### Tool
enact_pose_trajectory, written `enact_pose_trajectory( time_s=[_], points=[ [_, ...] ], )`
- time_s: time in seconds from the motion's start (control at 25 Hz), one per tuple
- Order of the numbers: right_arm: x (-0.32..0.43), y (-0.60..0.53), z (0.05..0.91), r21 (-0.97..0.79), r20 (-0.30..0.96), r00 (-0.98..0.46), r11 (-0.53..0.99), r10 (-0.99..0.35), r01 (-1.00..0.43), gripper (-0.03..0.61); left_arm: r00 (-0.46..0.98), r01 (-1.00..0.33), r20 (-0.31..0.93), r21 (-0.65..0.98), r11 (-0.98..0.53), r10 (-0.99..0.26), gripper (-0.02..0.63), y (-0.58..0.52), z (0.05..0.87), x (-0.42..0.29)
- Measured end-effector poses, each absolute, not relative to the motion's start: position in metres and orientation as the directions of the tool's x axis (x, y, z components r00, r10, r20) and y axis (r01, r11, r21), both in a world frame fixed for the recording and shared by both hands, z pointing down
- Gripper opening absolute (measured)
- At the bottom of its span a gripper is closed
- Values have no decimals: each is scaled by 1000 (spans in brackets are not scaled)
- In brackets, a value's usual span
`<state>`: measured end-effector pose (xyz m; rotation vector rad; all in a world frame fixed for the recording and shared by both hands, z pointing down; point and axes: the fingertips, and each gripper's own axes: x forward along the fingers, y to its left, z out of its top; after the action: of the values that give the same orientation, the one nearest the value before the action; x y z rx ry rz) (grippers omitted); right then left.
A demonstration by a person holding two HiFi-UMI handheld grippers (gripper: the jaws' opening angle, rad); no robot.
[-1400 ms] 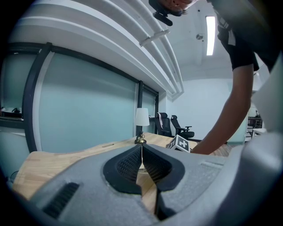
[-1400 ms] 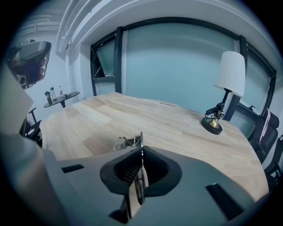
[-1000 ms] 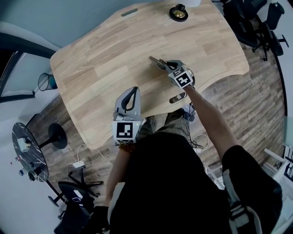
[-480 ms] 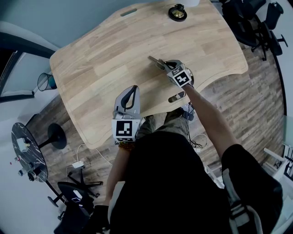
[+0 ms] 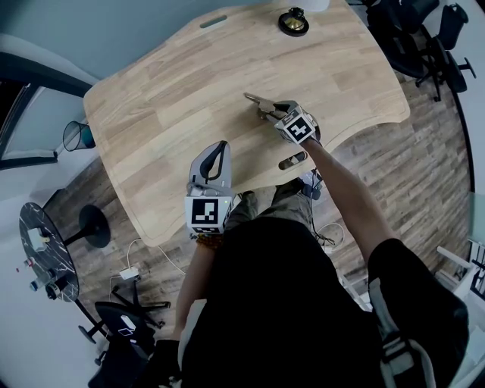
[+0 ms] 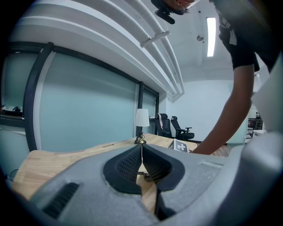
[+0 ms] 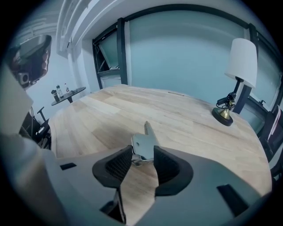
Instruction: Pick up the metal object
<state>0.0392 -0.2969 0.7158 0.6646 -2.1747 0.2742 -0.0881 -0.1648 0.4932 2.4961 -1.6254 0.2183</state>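
Observation:
The metal object (image 5: 256, 101), a flat silvery piece with a narrow tip, lies on the wooden table (image 5: 174, 98). My right gripper (image 5: 271, 111) points down at its near end. In the right gripper view the metal object (image 7: 143, 142) sits between the fingertips of my right gripper (image 7: 142, 153), whose jaws have just been opening and stand apart on either side of it. My left gripper (image 5: 218, 150) rests at the table's near edge, well apart from the object. In the left gripper view my left gripper (image 6: 141, 149) has its pads together with nothing between them.
A brass-based lamp (image 5: 295, 20) with a white shade (image 7: 242, 55) stands at the table's far edge. Black office chairs (image 5: 417, 38) are beyond the table's right end. A round dark side table (image 5: 45, 250) and a bin (image 5: 76, 135) are on the left.
The right gripper's marker cube has shifted slightly toward the metal object. The left gripper has stayed where it was.

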Motion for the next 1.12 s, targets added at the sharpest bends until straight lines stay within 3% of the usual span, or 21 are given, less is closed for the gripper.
enact_pose_trajectory(
  time_s=[0.52, 1.12],
  points=[
    [38, -295, 677, 16, 708, -595, 851, -380, -525, 156, 422, -906, 176, 66, -417, -889, 18, -169, 483, -85],
    [20, -312, 577, 129, 542, -675, 843, -501, -522, 145, 444, -895, 97, -5, -447, -891, 20, -207, 446, -87]
  ],
)
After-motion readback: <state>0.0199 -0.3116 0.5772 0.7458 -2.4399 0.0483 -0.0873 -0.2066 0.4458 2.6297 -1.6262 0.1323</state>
